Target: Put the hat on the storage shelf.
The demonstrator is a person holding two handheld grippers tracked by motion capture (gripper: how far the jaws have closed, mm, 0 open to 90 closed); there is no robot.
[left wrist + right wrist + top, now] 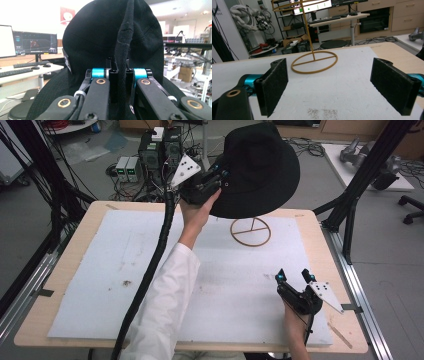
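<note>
A black brimmed hat (260,165) hangs in the air over the far middle of the table, and my left gripper (220,175) is shut on its brim. In the left gripper view, a fold of the hat's brim (122,62) is pinched between the two jaws of my left gripper (121,75), with the crown (100,37) rising behind. A thin wooden hat stand (250,231) shows its ring base below the hat; its top is hidden by the hat. My right gripper (295,276) rests open near the front right, its pads (274,82) wide apart and facing the stand (314,62).
A white mat (100,270) covers most of the wooden table (330,250). Black frame posts (360,175) stand at the table's right and left. The left gripper's thick cable (150,270) trails across the mat beside a white sleeve. Electronics boxes (150,150) sit on the floor beyond.
</note>
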